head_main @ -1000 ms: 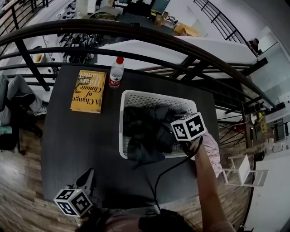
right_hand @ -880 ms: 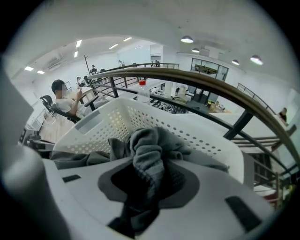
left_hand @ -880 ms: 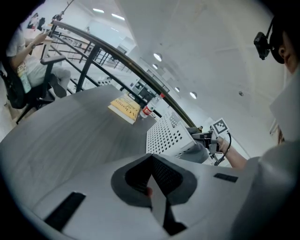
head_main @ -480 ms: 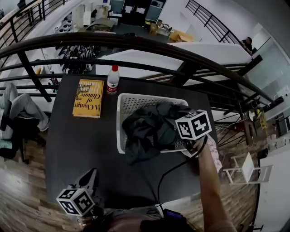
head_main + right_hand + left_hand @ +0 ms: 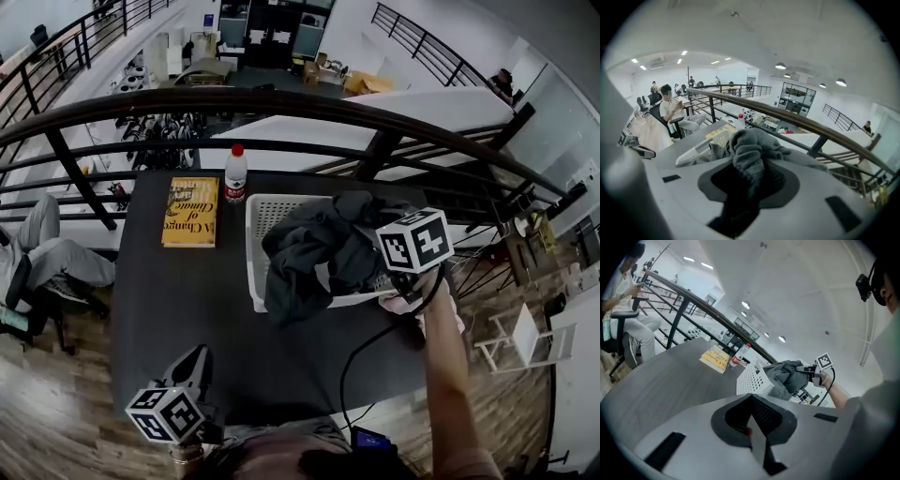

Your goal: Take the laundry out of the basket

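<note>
— So, leftmost entry?
— Left gripper [image 5: 751, 401]: jaws together, nothing between; only its own view shows that. Then book [image 5: 190, 212], bottle [image 5: 235, 176], basket [image 5: 255, 217].
— And rightmost?
— Grey garment [image 5: 314, 248], hanging over the basket, clamped in right gripper [image 5: 750, 164].

Dark table [image 5: 187, 309] beside a curved black railing [image 5: 281, 97], wood-plank floor [image 5: 56, 412] below, round lights [image 5: 780, 66] on white ceiling [image 5: 787, 33].

I'm seeing dk grey laundry [image 5: 319, 253], white basket [image 5: 260, 225] w/ dotted holes, yellow book [image 5: 190, 212], red-capped bottle [image 5: 235, 174], blk table [image 5: 187, 300].
</note>
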